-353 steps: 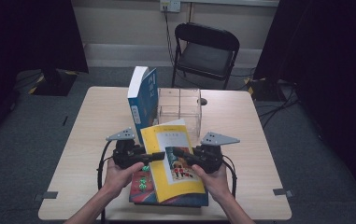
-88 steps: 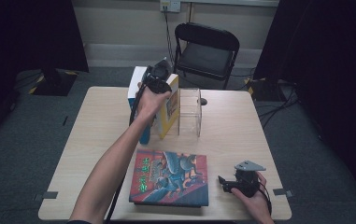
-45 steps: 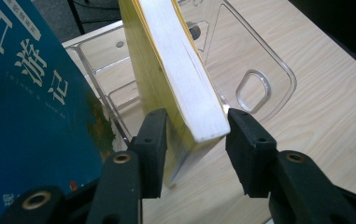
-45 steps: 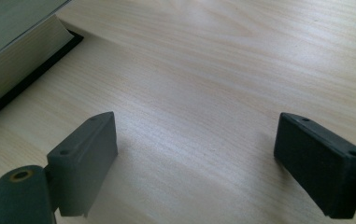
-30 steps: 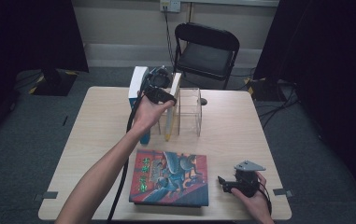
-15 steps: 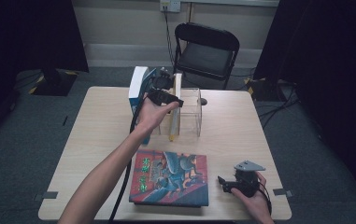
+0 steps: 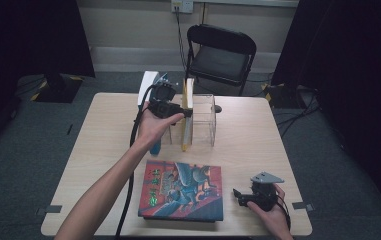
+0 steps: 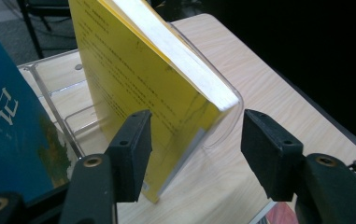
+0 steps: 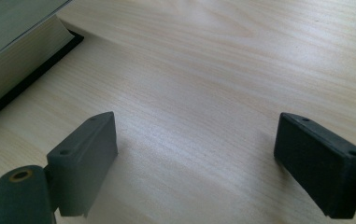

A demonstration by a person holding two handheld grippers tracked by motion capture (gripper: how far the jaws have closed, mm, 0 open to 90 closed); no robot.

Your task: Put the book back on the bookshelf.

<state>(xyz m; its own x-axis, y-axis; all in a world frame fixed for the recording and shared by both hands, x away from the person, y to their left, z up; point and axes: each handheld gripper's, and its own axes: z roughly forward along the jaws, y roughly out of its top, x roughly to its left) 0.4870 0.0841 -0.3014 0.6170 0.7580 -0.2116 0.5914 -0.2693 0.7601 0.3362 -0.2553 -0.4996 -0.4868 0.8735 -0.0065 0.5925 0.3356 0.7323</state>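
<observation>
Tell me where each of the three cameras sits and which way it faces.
High view: above the person's side, facing forward and down on the table; both forearms and tongs show.
Left gripper view: rides the left tongs, facing the yellow book in the clear holder; its open jaws show.
Right gripper view: rides the right tongs, facing bare tabletop; its open jaws show.
Shared: high and left gripper views both show the yellow book.

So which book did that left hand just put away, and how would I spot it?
Start at the clear plastic box at the far middle of the wooden table. The yellow book stands upright at that box's left side, next to a blue book. It is the thin one with the yellow cover, and the left tool is at it, its jaws just opened, pads off the cover.
</observation>
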